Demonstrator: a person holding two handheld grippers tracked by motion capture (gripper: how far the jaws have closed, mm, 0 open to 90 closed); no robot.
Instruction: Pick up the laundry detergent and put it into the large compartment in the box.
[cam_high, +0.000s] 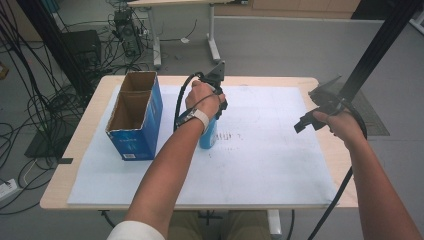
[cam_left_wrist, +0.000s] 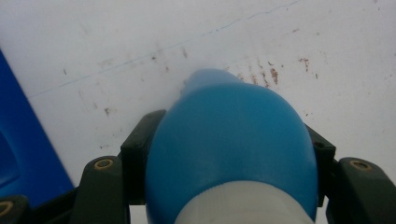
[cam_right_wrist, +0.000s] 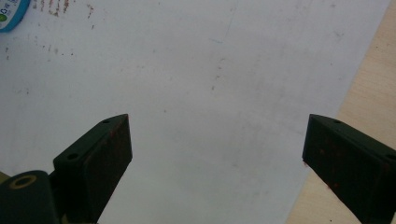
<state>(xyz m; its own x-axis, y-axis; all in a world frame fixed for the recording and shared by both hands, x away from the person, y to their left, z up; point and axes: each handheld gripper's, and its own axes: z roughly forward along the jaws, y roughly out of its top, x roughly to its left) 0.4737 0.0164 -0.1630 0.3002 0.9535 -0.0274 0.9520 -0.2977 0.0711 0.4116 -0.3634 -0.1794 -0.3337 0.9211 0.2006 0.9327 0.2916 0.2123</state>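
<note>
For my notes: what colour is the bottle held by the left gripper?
Blue plastic bottle with a white cap end, clearest in the left gripper view.

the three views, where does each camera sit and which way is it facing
High view: above the person's side, looking forward and down on the table; both forearms, left gripper and right gripper show.
Left gripper view: rides the left gripper, looking down past its jaws clamped on the blue bottle.
Right gripper view: rides the right gripper, jaws wide apart over the white mat.
Shared: all three show bottle and mat.
</note>
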